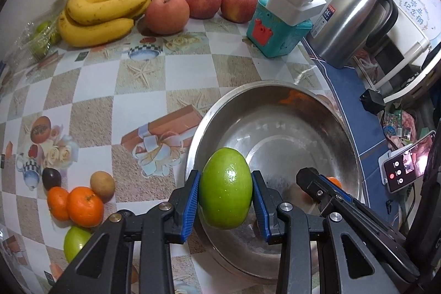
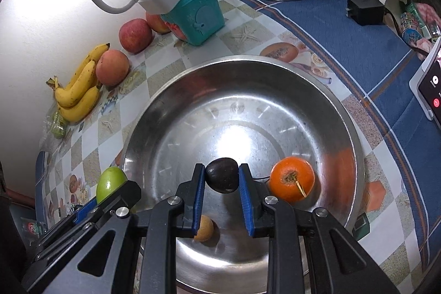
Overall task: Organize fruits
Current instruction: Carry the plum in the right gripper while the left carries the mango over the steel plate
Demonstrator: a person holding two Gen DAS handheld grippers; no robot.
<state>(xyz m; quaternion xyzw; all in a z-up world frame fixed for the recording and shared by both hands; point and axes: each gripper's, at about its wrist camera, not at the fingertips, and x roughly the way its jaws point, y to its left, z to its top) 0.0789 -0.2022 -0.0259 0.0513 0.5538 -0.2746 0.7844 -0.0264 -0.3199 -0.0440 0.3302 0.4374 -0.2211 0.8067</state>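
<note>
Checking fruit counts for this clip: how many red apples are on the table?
3, in a row along the wall: one touching the bananas, one in the middle, one beside the teal box. The box may hide others.

A metal basin (image 2: 325,112) stood on the desk (image 1: 137,90), with a tangerine (image 2: 292,179) and a small round fruit (image 2: 205,229) in it. Behind it, along the wall, lay bananas (image 1: 102,10), then three apples (image 1: 166,14), left to right.
</note>
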